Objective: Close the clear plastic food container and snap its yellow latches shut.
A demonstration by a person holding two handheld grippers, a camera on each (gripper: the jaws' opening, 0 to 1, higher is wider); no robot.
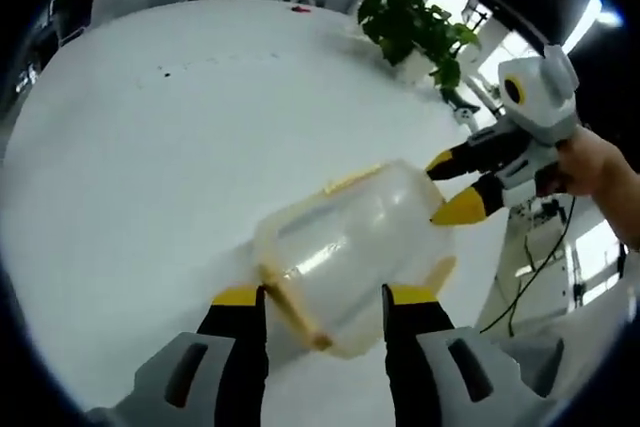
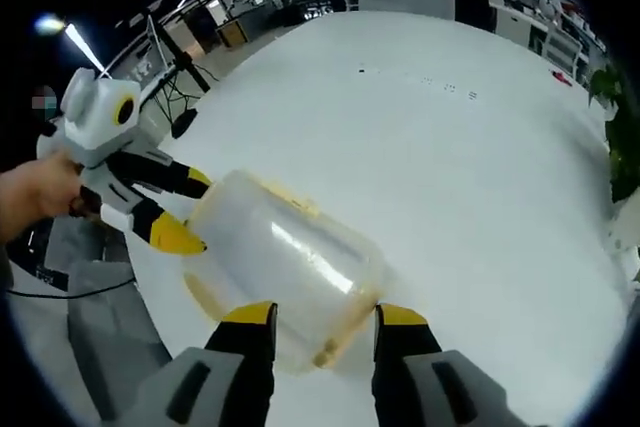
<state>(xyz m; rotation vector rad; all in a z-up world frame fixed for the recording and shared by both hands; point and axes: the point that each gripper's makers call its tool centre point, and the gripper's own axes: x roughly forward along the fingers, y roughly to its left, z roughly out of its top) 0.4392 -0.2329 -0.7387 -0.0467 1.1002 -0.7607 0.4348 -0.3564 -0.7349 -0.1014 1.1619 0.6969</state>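
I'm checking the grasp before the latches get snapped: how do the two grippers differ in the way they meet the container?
The left gripper straddles one end of the container, a jaw on each side; the right gripper comes at the opposite end with its tips closer together, at the container's edge. In the left gripper view a hand shows on the right gripper. Both have yellow-tipped black jaws and meet the container over the white table.
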